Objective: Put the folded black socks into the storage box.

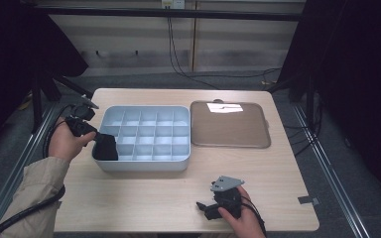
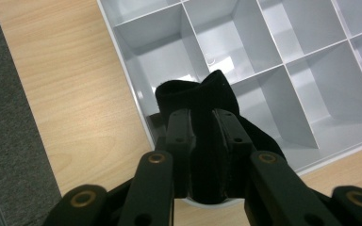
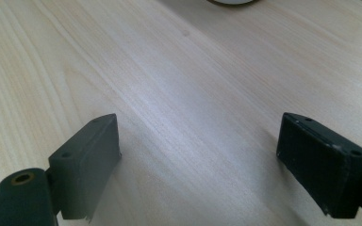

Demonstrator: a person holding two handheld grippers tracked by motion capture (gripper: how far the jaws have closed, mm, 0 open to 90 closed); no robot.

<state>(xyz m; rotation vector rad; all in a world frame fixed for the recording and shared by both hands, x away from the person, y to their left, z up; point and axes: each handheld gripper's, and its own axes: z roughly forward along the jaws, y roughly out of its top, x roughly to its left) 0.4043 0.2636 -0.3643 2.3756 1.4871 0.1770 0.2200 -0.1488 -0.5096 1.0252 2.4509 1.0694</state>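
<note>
Left tongs (image 2: 207,136) clamp a black cloth (image 2: 202,99) over the organizer's (image 1: 144,166) lower-left corner cell — right tongs (image 3: 198,160) gape wide above bare desk (image 3: 179,84).

A pale wooden desk (image 1: 144,198) stands on grey floor (image 1: 357,163) (black cables (image 1: 178,59) trail there) before a light wall (image 1: 238,44).

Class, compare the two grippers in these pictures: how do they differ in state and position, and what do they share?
The left gripper is shut on a black cloth; the right gripper is open and holds nothing. The left gripper is at the near left corner of the divided tray; the right gripper sits low over bare table, apart from the tray. Both are hand-held and have two black jaws.
</note>
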